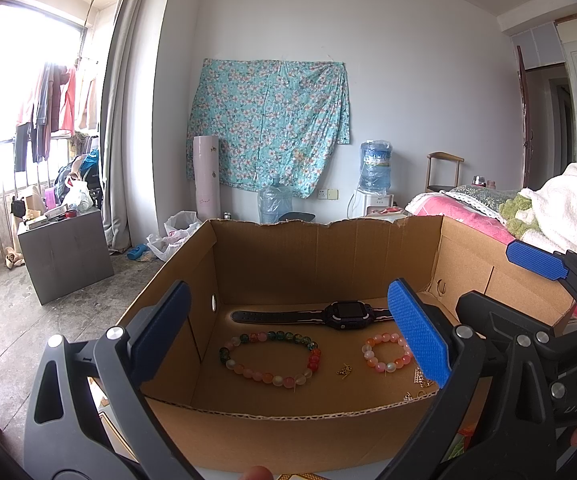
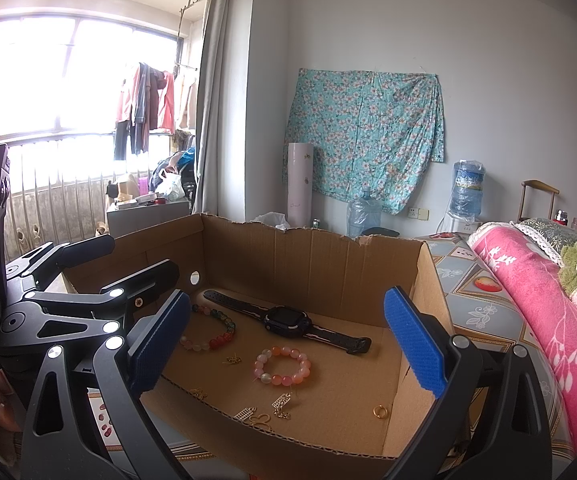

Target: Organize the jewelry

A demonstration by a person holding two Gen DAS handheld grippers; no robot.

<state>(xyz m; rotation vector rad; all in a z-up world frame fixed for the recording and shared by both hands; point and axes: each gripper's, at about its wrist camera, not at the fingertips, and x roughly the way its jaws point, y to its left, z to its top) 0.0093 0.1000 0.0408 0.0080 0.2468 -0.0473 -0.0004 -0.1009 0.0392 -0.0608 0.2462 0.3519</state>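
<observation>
Holding both tongs wide open and empty at the near rim of the cardboard box (image 1: 288, 432), I see the left tongs (image 1: 288, 344) framing the box floor and the right tongs (image 2: 288, 348) doing the same from the right side. Nearest, by the front wall, lie small gold charms (image 2: 280, 402) and a gold ring (image 2: 379, 412). Just behind them sits the small pink bead bracelet (image 2: 282, 366), with a tiny gold earring (image 1: 344, 370) to its left. The larger multicoloured bead bracelet (image 1: 268, 356) lies further left, apart from the small one. Beyond both, a black smartwatch (image 1: 338, 314) stretches flat along the back wall. Right of the box, a pink blanket (image 2: 528, 300) covers the bed. A floral cloth (image 1: 268, 128) hangs on the far wall.
</observation>
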